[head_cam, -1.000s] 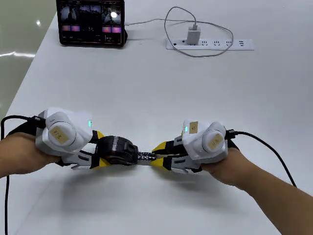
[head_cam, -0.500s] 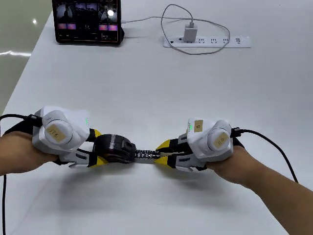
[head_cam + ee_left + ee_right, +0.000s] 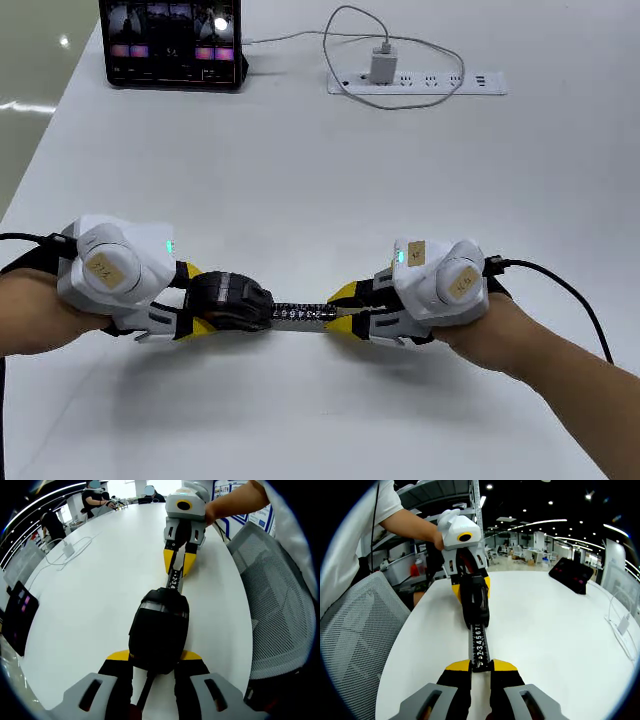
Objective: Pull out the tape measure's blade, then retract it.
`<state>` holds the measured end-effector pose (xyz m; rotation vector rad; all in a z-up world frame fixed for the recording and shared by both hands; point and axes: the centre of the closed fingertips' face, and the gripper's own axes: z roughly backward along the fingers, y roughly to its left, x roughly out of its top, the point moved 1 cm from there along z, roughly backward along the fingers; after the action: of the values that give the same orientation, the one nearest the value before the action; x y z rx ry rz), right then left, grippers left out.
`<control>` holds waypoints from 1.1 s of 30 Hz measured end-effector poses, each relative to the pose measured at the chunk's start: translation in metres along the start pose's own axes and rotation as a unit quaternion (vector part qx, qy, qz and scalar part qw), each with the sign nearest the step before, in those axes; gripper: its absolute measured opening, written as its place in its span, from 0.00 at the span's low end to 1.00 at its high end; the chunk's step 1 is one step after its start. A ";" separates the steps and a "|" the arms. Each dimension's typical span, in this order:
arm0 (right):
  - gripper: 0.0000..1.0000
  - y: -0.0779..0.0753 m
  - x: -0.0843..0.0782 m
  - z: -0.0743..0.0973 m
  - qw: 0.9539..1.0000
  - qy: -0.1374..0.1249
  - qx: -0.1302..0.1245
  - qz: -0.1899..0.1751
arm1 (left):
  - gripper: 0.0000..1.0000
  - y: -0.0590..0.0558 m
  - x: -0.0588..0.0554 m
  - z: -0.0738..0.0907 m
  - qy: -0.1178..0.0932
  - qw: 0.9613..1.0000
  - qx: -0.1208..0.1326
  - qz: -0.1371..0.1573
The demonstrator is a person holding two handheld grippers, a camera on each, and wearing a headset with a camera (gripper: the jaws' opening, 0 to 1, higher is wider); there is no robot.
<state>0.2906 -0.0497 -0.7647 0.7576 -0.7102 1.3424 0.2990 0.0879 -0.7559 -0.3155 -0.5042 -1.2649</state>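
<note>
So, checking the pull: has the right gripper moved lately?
Yes: the right gripper moved right relative to the power strip, drawing out more blade.

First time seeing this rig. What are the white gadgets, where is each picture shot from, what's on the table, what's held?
No robot: a person holds a two-jaw gripper in each hand. One picture comes from a headset camera looking down; the two round ones from cameras riding on the grippers. The left gripper clamps the black tape measure; the right gripper pinches its blade, partly pulled out. On the white table, far side: a tablet and a power strip with a charger plugged in.
</note>
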 end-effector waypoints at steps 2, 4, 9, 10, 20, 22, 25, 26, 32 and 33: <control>0.10 0.000 -0.001 0.002 1.000 0.001 -0.001 0.000 | 0.26 0.000 0.000 0.000 0.000 1.000 0.000 0.000; 0.10 0.000 -0.003 0.005 1.000 0.002 -0.001 0.001 | 0.26 0.000 0.000 0.000 0.000 1.000 0.000 0.000; 0.10 -0.002 -0.007 0.010 1.000 0.005 -0.005 0.002 | 0.26 0.000 0.000 0.000 0.000 1.000 0.001 0.000; 0.10 -0.002 -0.008 0.011 1.000 0.006 -0.005 0.002 | 0.26 0.000 0.000 0.000 0.000 1.000 0.001 0.001; 0.10 -0.003 -0.015 0.020 1.000 0.013 -0.009 0.004 | 0.26 -0.001 0.001 0.000 0.001 1.000 0.002 0.001; 0.10 -0.003 -0.016 0.022 1.000 0.014 -0.009 0.004 | 0.26 -0.001 0.001 0.000 0.001 1.000 0.002 0.001; 0.10 -0.004 -0.017 0.025 1.000 0.016 -0.010 0.005 | 0.26 -0.001 0.001 0.000 0.000 1.000 0.002 0.002; 0.10 -0.004 -0.018 0.026 1.000 0.017 -0.010 0.006 | 0.26 -0.001 0.001 0.000 0.000 1.000 0.002 0.002; 0.10 -0.004 -0.022 0.032 1.000 0.021 -0.013 0.007 | 0.26 -0.001 0.001 0.000 0.001 1.000 0.002 0.002; 0.10 -0.004 -0.023 0.033 1.000 0.022 -0.013 0.006 | 0.26 -0.001 0.001 0.000 0.001 1.000 0.002 0.002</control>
<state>0.2917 -0.0898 -0.7644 0.7023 -0.6980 1.3545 0.2982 0.0867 -0.7552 -0.3121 -0.5049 -1.2594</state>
